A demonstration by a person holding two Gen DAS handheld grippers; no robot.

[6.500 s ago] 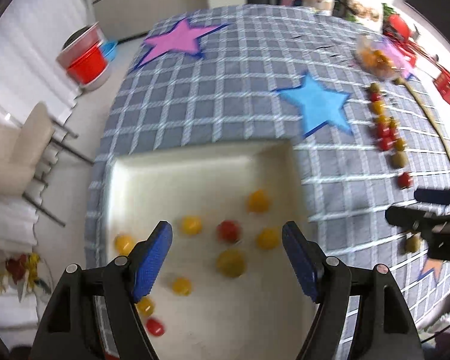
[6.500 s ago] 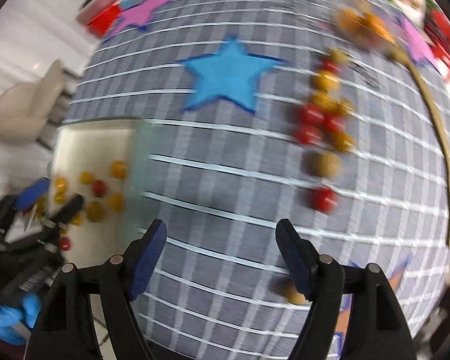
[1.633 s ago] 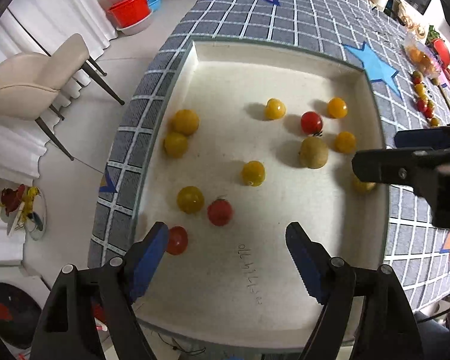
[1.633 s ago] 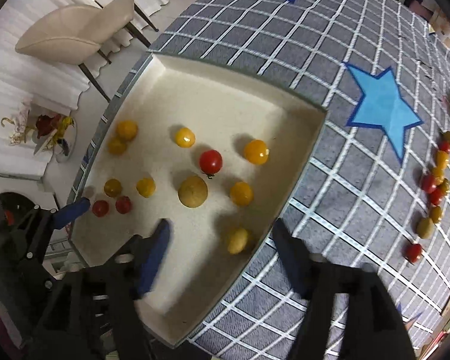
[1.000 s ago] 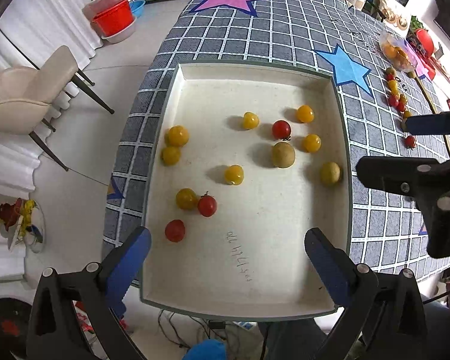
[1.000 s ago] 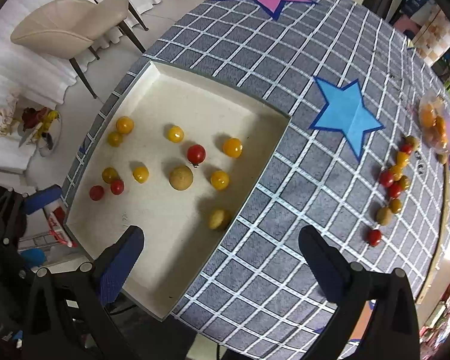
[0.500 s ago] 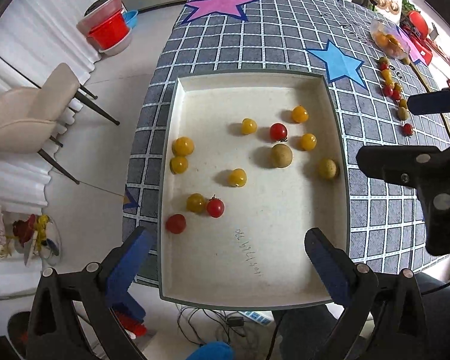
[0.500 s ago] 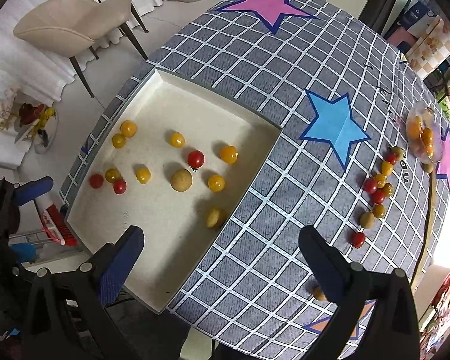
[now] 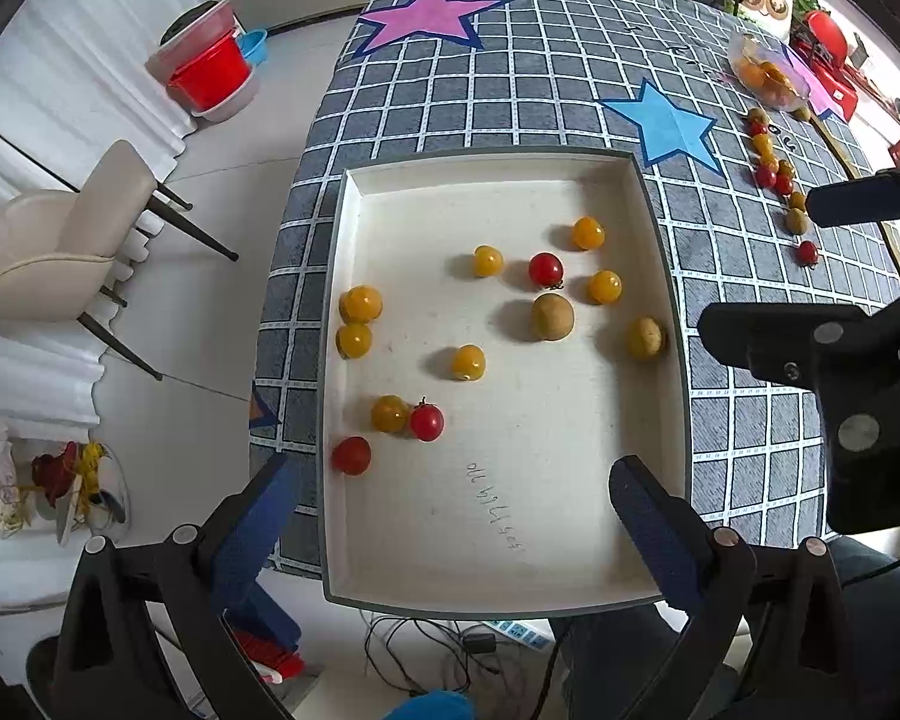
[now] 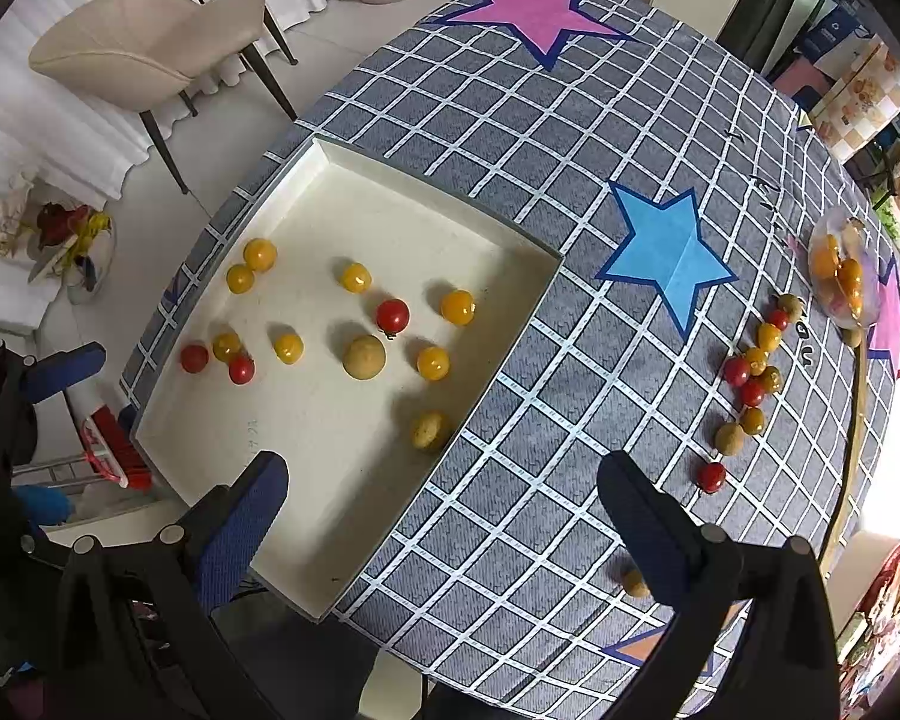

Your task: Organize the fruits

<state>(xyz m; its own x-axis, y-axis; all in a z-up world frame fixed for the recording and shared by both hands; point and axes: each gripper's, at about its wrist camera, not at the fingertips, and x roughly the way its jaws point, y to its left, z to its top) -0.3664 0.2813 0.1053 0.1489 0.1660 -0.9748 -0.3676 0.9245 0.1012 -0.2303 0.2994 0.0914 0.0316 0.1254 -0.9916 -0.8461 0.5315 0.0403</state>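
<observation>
Both tools drawn back and raised high over the bench [image 9: 510,78], against a low pass over the tray just over a second ago. Left tool [image 9: 450,516] wide open, nothing between the blue pads; right tool [image 10: 441,516] spread just as far and equally empty. One more fruit in the white tray [image 9: 510,180] than six seconds back: a dull yellow-brown piece [image 9: 646,337] lying close against the right-hand wall. Delivery judged complete, next fetch not yet begun.

Thirteen fruits now loose on the tray floor: yellow cherry tomatoes, three red ones, and a larger brown fruit [image 9: 552,317] near the middle. More waiting well apart from the tray in a ragged line of fruits [image 10: 750,378] on the checked cloth past the blue star [image 10: 666,252], ending in a lone red tomato [image 10: 711,477]. Task judged roughly half done.

From the left wrist view: tray seen square-on, faint writing on its floor, right tool's black body [image 9: 840,360] looming at the edge, cables on the floor below. Only from the right wrist view: a stray brownish fruit [image 10: 633,582] on the cloth half hidden beside the right finger, likely the nearest pickup, plus a clear bag of orange fruit [image 10: 840,282] at the line's far end.
</observation>
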